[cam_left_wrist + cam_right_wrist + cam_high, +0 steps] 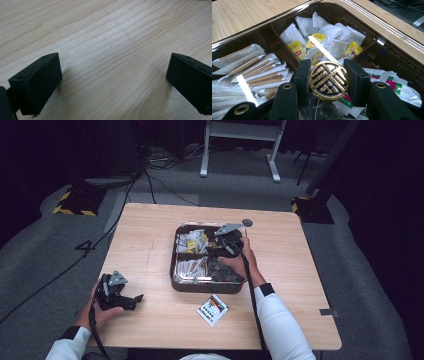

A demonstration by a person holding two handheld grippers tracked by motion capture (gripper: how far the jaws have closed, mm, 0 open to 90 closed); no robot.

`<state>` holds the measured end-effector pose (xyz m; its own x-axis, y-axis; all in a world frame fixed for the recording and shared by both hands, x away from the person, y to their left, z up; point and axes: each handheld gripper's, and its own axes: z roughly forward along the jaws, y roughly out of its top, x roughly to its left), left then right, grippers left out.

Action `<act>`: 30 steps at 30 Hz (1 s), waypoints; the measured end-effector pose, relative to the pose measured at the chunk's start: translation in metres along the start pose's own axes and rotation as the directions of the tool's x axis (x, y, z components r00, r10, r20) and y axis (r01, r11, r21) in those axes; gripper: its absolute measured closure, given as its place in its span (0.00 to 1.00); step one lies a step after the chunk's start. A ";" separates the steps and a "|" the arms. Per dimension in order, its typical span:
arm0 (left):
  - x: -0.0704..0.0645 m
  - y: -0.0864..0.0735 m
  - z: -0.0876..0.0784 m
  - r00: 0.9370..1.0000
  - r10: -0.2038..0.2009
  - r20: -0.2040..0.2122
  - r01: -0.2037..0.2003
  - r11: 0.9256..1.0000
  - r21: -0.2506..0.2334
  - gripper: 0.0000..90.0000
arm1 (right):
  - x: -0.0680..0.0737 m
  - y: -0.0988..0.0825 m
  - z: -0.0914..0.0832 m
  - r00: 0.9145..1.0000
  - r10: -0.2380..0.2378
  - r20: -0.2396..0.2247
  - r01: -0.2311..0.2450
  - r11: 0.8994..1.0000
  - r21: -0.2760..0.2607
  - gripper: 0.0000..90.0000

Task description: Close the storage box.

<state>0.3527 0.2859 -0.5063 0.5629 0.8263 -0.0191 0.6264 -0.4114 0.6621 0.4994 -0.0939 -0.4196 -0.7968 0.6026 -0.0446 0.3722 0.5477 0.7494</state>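
Gold-and-black, the round knob (329,81) of a clear lid sits pinched between the fingers (303,75) of the right gripper (329,82), above the dark, glossy compartment tray (176,257) on the wooden counter (145,250). Beneath the clear lid (367,32) lie white tea bags with yellow tags (329,42), paper-wrapped sticks (259,75) and sachets (397,85). By my reading the grip is made, while lifting or seating the lid remains; whether it rests on the rim I cannot tell. Near the counter's front left corner, the left gripper (113,82) rests idle, fingers spread over bare wood. A small printed card (212,309) lies before the tray.
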 end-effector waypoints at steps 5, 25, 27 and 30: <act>0.000 0.000 0.000 1.000 0.000 -0.001 0.000 1.000 0.000 0.01 | 0.001 -0.001 0.007 1.000 0.011 0.007 -0.011 1.000 0.010 0.66; 0.000 0.000 0.000 1.000 -0.003 0.000 0.003 1.000 0.000 0.01 | 0.005 -0.002 0.024 0.999 0.030 0.022 -0.031 0.999 0.020 0.66; 0.000 0.000 0.000 1.000 -0.003 0.001 0.003 1.000 0.001 0.01 | 0.005 -0.002 0.023 0.999 0.028 0.016 -0.028 0.999 0.021 0.66; 0.000 0.000 0.000 1.000 -0.004 0.001 0.004 1.000 0.001 0.01 | 0.006 -0.001 0.022 1.000 0.015 0.005 -0.015 1.000 0.025 0.66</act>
<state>0.3522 0.2858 -0.5063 0.5611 0.8275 -0.0223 0.6288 -0.4086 0.6615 0.5046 -0.0786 -0.4351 -0.7886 0.6138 -0.0364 0.3961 0.5524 0.7335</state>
